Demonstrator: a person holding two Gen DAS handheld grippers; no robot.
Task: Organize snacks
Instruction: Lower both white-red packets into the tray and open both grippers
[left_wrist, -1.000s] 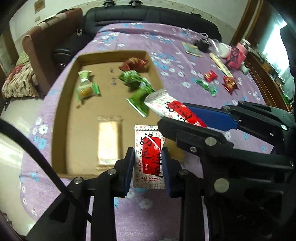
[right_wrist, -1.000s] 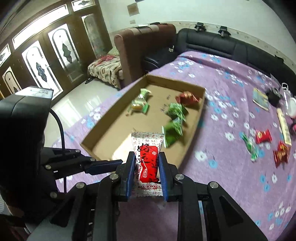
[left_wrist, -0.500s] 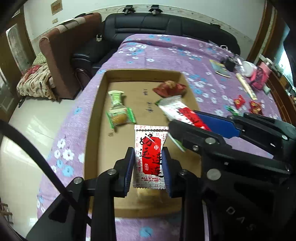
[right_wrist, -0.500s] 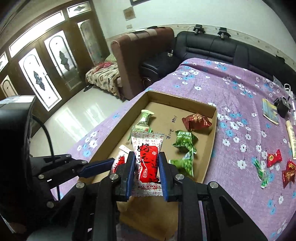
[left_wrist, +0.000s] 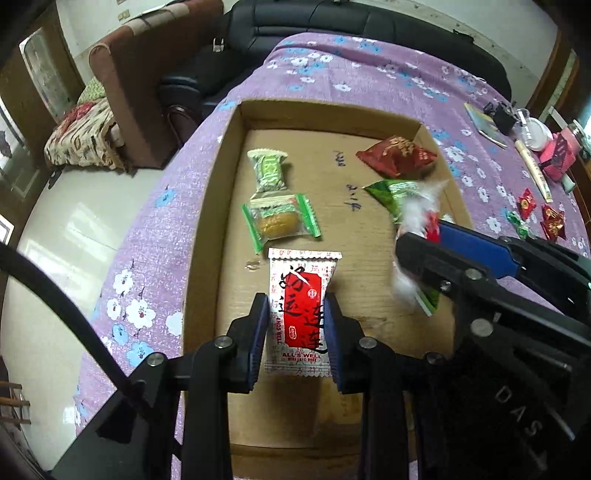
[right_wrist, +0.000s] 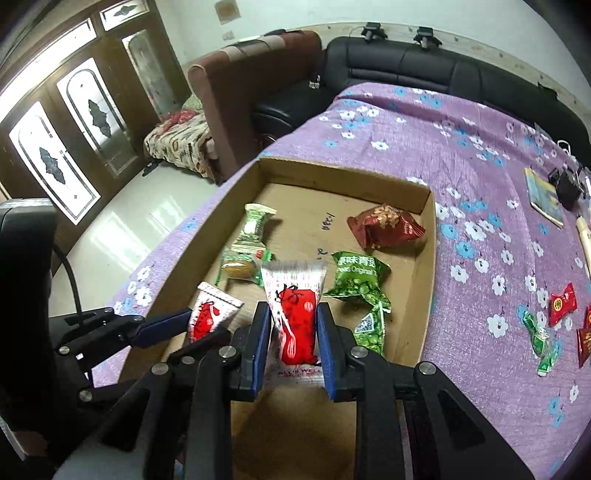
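Observation:
Over the cardboard tray (left_wrist: 325, 116) my left gripper (left_wrist: 295, 328) is shut on a white-and-red snack packet (left_wrist: 301, 295), which stands upright between the pads. To its right my right gripper (left_wrist: 421, 234) holds a second such packet (left_wrist: 415, 218), blurred in this view. In the right wrist view that gripper (right_wrist: 291, 339) is shut on its packet (right_wrist: 295, 306) above the tray (right_wrist: 343, 175). The left gripper (right_wrist: 201, 326) is beside it on the left with its packet (right_wrist: 208, 314). Two green-wrapped cakes (left_wrist: 275, 218), a green pea bag (right_wrist: 356, 277) and a dark red bag (right_wrist: 384, 227) lie in the tray.
The tray rests on a purple flowered cloth (right_wrist: 461, 147). Several loose red and green candies (right_wrist: 561, 304) lie on the cloth to the right, with a booklet (right_wrist: 545, 197) behind them. The table's left edge drops to a tiled floor (left_wrist: 66, 229). Sofas stand beyond.
Both grippers have carried their packets from the tray's right side to over the tray, lower and nearer its floor. Neither grip has changed.

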